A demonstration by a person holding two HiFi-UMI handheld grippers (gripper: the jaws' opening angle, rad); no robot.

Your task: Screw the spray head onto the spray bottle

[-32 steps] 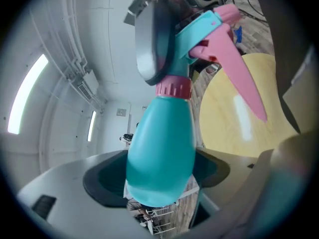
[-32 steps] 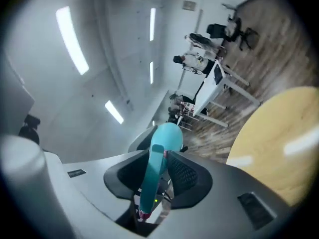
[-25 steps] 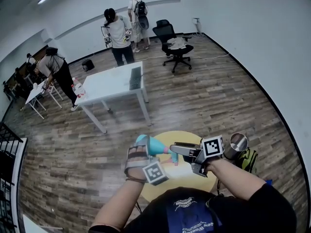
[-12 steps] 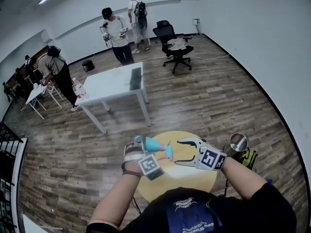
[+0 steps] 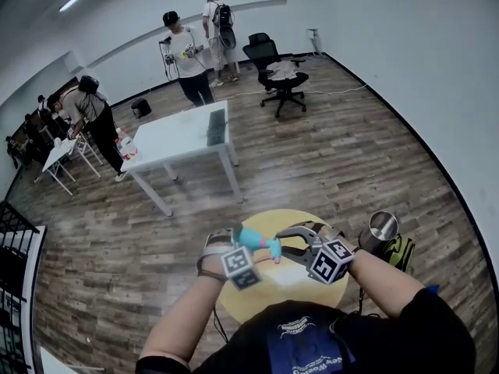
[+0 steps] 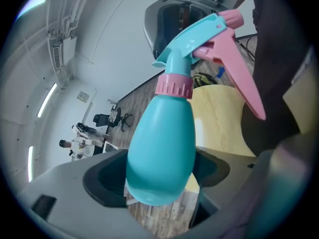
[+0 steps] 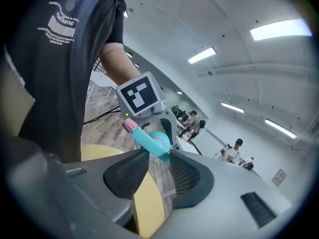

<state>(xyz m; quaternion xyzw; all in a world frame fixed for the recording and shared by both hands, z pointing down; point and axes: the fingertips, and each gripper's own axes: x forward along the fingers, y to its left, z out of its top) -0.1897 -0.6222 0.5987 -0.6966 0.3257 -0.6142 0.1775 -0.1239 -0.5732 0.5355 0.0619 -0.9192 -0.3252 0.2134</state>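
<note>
A teal spray bottle [image 6: 162, 148] with a pink collar [image 6: 173, 86] and a teal spray head with a pink trigger [image 6: 237, 68] on top is tilted above the round yellow table [image 5: 273, 218]. My left gripper [image 6: 159, 176] is shut on the bottle's body, and the bottle [image 5: 251, 238] points right from the left gripper [image 5: 238, 241] in the head view. My right gripper [image 7: 159, 156] has just been closing. Its fingertips sit on either side of the spray head [image 7: 149, 139], which fills the narrow gap. The right gripper [image 5: 282, 242] meets the head from the right.
A metal cup [image 5: 380, 228] stands at the round table's right edge, with a green bag [image 5: 399, 255] below it. Farther off are a white table [image 5: 179, 135], a black office chair [image 5: 277, 72] and several people along the back wall.
The right gripper rolled over, stood wide open half a second ago and has now narrowed onto the spray head. Both hands sank a little. The left gripper kept hold of the bottle.
</note>
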